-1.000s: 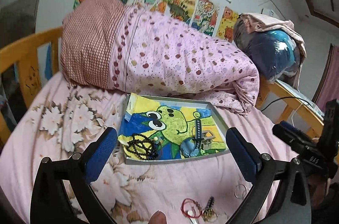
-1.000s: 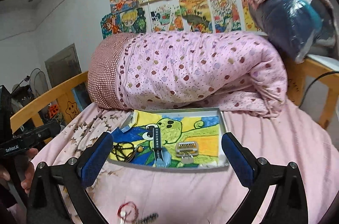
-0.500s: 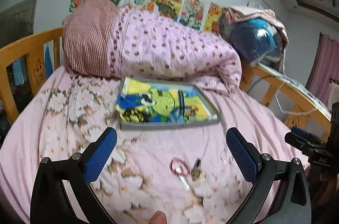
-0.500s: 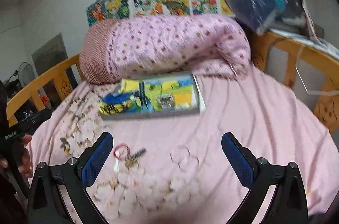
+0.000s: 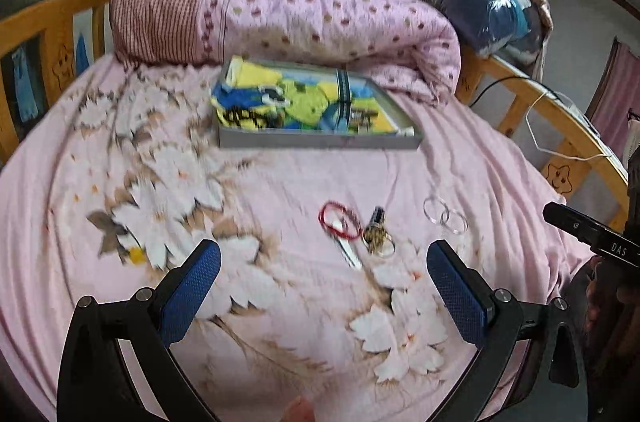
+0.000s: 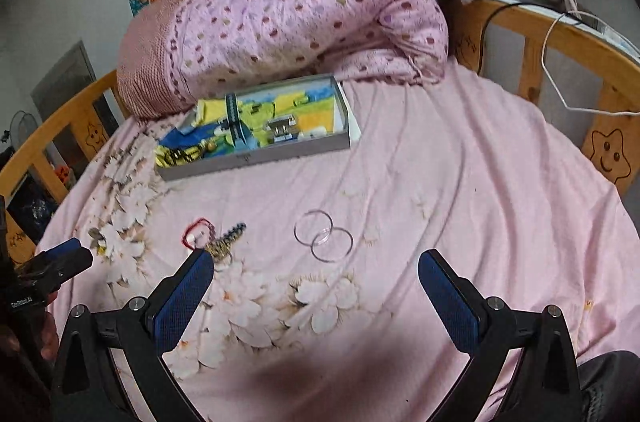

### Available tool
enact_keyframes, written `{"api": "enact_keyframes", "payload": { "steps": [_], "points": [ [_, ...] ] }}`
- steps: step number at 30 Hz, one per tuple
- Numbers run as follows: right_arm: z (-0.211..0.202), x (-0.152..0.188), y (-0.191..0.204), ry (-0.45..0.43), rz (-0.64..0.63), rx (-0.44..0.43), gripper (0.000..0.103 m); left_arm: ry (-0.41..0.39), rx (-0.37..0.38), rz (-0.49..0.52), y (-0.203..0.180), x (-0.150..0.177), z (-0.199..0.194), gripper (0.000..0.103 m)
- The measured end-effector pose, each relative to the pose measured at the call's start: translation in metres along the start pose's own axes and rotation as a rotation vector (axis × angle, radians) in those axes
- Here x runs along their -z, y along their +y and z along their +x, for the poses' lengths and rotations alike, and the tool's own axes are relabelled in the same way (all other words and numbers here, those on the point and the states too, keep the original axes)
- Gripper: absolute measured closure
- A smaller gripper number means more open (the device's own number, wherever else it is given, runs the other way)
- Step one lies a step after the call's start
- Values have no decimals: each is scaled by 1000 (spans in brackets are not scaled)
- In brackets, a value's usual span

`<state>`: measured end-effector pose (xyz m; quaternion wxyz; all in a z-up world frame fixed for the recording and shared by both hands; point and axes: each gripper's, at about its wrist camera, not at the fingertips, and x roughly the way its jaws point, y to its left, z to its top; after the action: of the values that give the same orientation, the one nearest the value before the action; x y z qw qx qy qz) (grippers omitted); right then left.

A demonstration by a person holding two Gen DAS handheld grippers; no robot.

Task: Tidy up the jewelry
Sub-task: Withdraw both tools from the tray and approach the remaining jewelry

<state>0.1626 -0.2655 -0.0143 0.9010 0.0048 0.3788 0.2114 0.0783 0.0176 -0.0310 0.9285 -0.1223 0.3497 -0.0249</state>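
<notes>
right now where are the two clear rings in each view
Left wrist: the clear rings lie on the sheet right of centre, beyond the right fingertip, right of the red bracelet.
Right wrist: the clear rings lie at centre, midway ahead of the open jaws, right of the red bracelet.
Shared landmark: the grey tray beyond them, by the rolled quilt.

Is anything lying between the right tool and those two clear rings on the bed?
Nothing visible does. The right tool is open, and the two clear rings lie just ahead of it on bare pink bedsheet. The red bracelet sits off to the left, outside that path.
</notes>
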Motion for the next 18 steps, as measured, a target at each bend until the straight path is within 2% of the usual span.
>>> {"api": "enact_keyframes", "payload": {
  "steps": [5, 9, 18],
  "points": [
    [13, 6, -4, 58, 7, -2, 0, 44, 8, -7, -3, 6, 11, 2],
    [19, 8, -7, 99, 14, -38, 0, 76, 12, 18, -9, 10, 19, 2],
    [29, 6, -18, 138, 67, -83, 0, 122, 18, 46, -19, 15, 37, 2]
  ]
}}
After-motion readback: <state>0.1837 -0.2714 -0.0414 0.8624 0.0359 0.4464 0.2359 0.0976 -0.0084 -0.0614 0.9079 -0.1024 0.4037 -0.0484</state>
